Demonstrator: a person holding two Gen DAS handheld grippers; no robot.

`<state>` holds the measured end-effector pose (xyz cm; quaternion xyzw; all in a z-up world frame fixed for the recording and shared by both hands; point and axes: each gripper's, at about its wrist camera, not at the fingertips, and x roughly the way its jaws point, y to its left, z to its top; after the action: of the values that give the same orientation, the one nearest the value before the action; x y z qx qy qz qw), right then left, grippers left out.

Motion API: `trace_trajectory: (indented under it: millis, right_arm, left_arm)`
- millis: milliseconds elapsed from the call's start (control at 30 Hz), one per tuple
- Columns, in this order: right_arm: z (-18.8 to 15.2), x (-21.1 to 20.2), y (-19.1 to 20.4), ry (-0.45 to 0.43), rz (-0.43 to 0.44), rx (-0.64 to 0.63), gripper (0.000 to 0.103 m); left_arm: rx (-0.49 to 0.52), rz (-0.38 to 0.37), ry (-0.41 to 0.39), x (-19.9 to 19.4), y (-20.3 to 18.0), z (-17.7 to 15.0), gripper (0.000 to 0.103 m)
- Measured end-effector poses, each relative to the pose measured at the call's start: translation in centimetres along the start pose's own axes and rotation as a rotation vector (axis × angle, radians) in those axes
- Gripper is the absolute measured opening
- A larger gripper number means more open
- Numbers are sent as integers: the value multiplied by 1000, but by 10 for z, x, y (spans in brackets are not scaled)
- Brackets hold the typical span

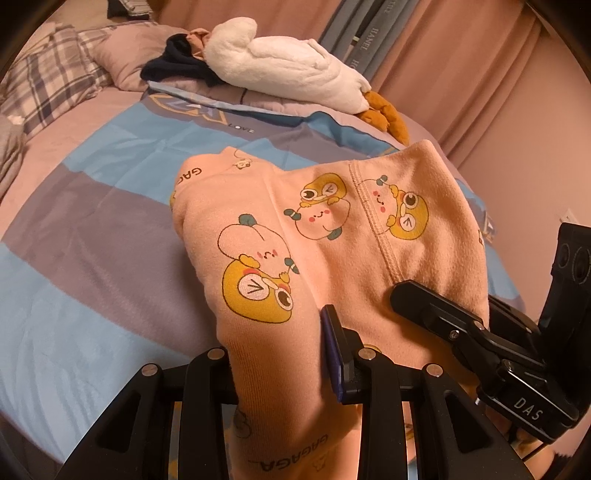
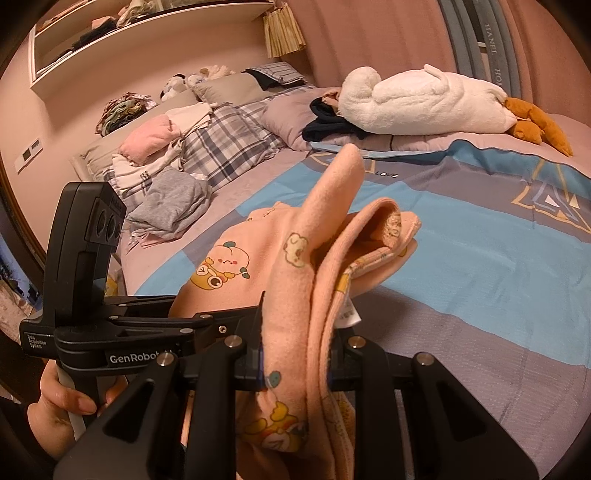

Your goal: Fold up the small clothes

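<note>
Left tongs (image 1: 280,354): near finger buried under pink garment (image 1: 325,236), only one blue pad (image 1: 334,354) shows. Right tongs (image 2: 295,354): both fingertips swallowed by bunched garment (image 2: 314,266) folds. Garment lower end cut off by bottom edge in both views. Care label (image 2: 349,317) print too small to read. Shelf (image 2: 110,26) contents blurred. Dark clothing (image 2: 332,125) partly hidden behind plush goose (image 2: 424,103).

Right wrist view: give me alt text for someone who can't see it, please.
The right gripper is shut on a peach cartoon-print garment, bunched and lifted above a blue-and-grey striped bedspread. The left gripper grips the same garment at left. Behind lie a white plush goose and a plaid pillow.
</note>
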<state>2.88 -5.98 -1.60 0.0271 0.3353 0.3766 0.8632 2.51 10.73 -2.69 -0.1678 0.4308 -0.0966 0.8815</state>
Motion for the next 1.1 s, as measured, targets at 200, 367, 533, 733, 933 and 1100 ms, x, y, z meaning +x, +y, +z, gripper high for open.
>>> trace_trajectory:
  millis: [200,367,533,733,933,1100]
  right_arm:
    - [-2,-2,11,1,26,-22,23]
    - [-5,-8,16,-6,34,-23,23]
    - [-7,-16,19,-13,30,-37,22]
    - [-8,-23,15,-30,24,-32,22]
    - [-9,-25,15,-27,22,-27,22]
    - [-10,-24,13,-23,21,-23,22]
  left_arm:
    - [-16,18,-1,-8,2,-4,31]
    - [-13,22,-10,-15,-2,-9,31]
    - [-3,16,-17,-18,-6,-11,31]
    - [10,8,-25,-18,-11,-10,31]
    - [6,5,-23,-16,-10,-12,31]
    - [6,5,-16,-13,-9,-13,31]
